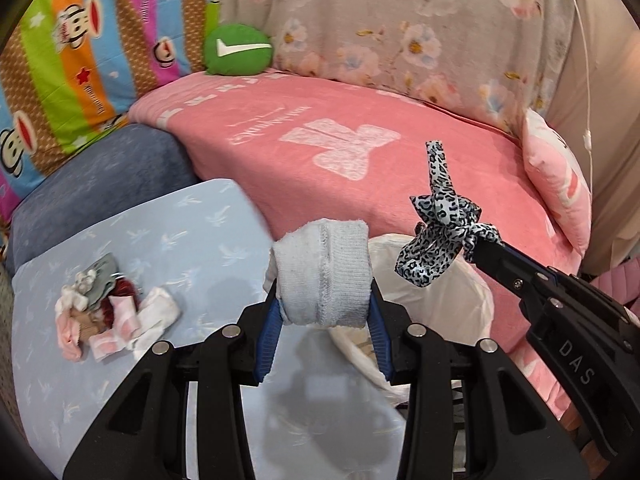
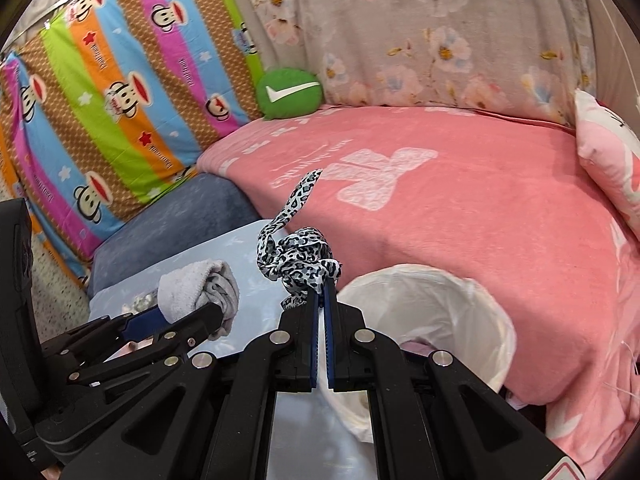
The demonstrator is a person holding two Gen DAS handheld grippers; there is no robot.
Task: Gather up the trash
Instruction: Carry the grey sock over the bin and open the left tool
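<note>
The left gripper (image 1: 324, 300) is clamped partway closed on a rolled white-grey sock (image 1: 322, 272), its blue pads pressing the roll from either side. The right gripper (image 2: 322, 292) is clenched almost fully, its blue pads pinching a knotted leopard-print fabric strip (image 2: 300, 256) at their tips; one loose end of the strip stands up above the knot.

Both grippers angle downward and forward, side by side, the left one to the left of the right. In the left wrist view the right gripper reaches in from the lower right with the strip at its tip, held over the near edge of the white bin bag (image 1: 460, 292). In the right wrist view the left gripper lies low on the left with the sock held over the light blue table (image 2: 240, 248).

The sock is a thick, tight roll with a ribbed cuff (slightly greyed along the seam). The white-lined bin (image 2: 440, 300) stands open just right of the table, against the pink blanket (image 2: 480, 200). More trash, a small heap of pink, white and red scraps (image 1: 112, 312), lies on the table's left side, well apart from both grippers. A green round cushion (image 1: 238, 50) sits at the far edge of the blanket.
</note>
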